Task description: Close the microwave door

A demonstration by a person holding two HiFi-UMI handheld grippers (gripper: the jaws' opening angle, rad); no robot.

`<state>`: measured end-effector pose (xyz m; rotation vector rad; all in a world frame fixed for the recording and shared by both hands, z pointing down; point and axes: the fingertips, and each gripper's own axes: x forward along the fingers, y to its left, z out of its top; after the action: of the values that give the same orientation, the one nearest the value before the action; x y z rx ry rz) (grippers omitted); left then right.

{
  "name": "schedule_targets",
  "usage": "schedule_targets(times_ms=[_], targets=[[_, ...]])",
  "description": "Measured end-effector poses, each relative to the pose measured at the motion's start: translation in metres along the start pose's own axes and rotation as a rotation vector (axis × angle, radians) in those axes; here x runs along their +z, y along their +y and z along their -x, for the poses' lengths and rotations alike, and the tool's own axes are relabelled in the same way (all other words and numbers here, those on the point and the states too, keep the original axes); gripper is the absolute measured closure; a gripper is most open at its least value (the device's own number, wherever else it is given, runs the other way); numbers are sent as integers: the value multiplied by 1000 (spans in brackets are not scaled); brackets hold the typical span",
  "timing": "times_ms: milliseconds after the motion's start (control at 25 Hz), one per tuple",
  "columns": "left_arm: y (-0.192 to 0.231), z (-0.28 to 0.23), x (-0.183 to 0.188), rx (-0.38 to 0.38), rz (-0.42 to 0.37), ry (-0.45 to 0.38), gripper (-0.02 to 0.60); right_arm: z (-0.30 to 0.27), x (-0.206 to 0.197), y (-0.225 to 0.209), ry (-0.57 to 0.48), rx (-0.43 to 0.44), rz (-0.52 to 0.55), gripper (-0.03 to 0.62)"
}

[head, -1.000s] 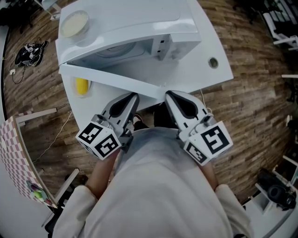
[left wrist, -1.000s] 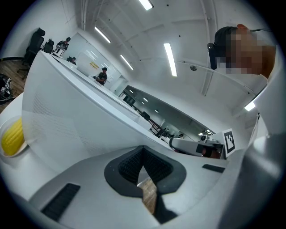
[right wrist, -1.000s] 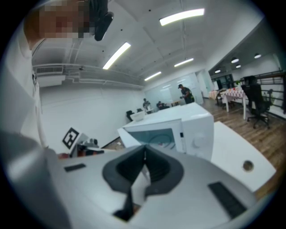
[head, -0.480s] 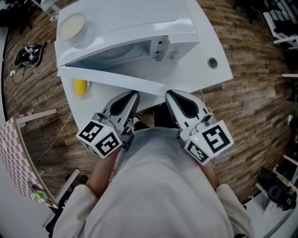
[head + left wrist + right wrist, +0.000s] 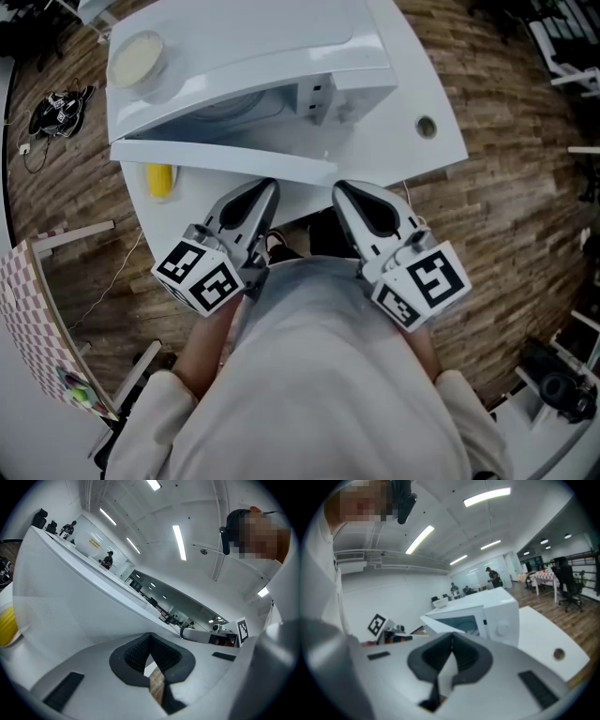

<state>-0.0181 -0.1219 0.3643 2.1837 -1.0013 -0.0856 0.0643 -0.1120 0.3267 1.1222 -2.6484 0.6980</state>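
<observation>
The left claw (image 5: pixel 265 190) and right claw (image 5: pixel 343 192), both pinched shut on nothing, hover short of the open white door (image 5: pixel 220 156) of the boxy white microwave (image 5: pixel 267 47), seemingly readied as blunt pushers.

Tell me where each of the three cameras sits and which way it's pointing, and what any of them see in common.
Head view: on the person's head, looking steeply down at the open microwave on the white table; left claw, right claw, arms and torso show.
Left gripper view: on the left claw, tilted up along the microwave door toward the ceiling; jaws together.
Right gripper view: on the right claw, facing the microwave's front; jaws together.
Shared: all three see the door.
</observation>
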Motion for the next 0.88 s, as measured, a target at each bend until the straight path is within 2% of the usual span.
schedule_targets(times_ms=[880], targets=[[11, -28, 13, 29, 36, -27, 565, 3, 4, -34, 20, -6, -14, 572]])
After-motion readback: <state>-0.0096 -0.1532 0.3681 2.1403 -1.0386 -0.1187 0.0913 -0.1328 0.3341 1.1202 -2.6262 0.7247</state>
